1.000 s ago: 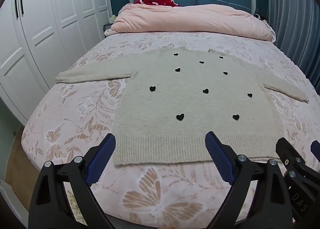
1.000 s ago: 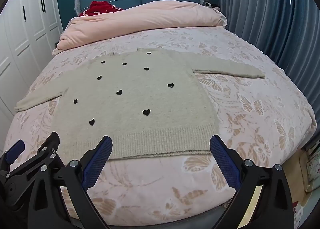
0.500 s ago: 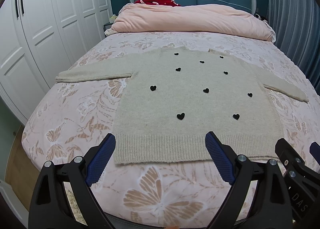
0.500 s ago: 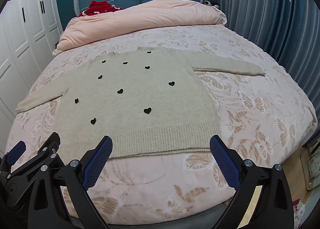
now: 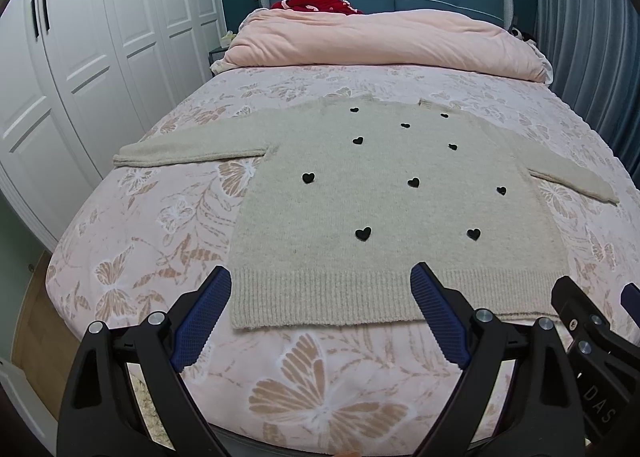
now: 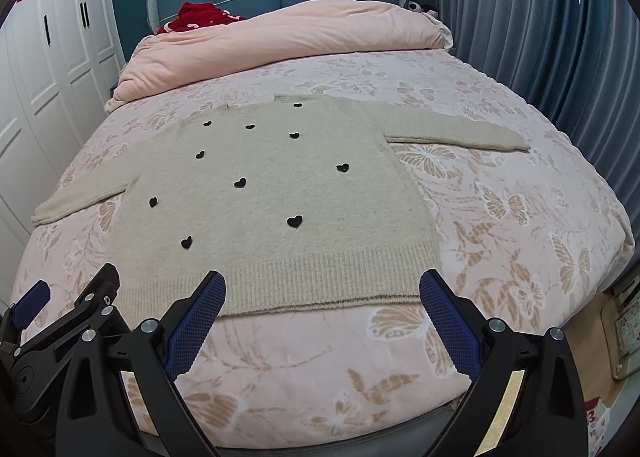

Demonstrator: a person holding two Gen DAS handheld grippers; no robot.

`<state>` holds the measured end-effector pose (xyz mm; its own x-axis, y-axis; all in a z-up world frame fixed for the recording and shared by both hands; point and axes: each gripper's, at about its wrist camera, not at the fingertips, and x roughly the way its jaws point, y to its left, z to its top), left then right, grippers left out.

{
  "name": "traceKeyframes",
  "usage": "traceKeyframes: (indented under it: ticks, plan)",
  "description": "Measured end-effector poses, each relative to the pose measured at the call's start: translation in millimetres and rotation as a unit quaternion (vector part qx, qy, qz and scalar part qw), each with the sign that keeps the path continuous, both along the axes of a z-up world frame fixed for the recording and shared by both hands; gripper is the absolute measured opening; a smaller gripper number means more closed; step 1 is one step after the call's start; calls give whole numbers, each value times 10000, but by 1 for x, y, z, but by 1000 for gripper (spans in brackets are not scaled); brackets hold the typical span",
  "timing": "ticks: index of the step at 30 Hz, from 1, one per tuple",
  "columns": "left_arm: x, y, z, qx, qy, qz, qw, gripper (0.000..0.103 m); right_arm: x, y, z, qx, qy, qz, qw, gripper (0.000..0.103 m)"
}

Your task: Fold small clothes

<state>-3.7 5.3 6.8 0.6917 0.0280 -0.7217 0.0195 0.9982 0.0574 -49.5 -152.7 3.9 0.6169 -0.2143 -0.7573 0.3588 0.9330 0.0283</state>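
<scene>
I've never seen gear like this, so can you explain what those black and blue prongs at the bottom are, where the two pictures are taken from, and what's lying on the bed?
The prongs are two hand-held grippers, one in each of a person's hands. Each carries a wide-angle camera looking forward along its fingers, so one picture comes from the left gripper and one from the right gripper. Both are open and hold nothing. On the flowered bedspread lies a beige sweater with small black hearts, spread flat, sleeves out to the sides, ribbed hem nearest the grippers. Behind it lies a pink duvet and something red by the headboard.
</scene>
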Motion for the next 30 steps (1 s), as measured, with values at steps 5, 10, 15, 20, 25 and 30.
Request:
traceKeyframes:
  ticks: [5,10,15,20,25,30]
  plan:
    - [0,0,0,4,-1,-4,10000,89,0,-1,0,8,3,3,10000,97]
    - [0,0,0,0,3,-5,10000,89,0,0,2,31,6,22,10000,96]
    - [0,0,-1,1,-4,-8,10000,89,1,-1,2,38,19,35,10000,95]
    - [0,0,-1,2,-2,-6,10000,89,1,-1,2,37,22,36,10000,95]
    - [0,1,-1,8,3,-8,10000,89,1,-2,0,46,28,30,10000,95]
    - [0,1,-4,74,29,-8,10000,89,4,-4,-9,114,98,-8,9999,95]
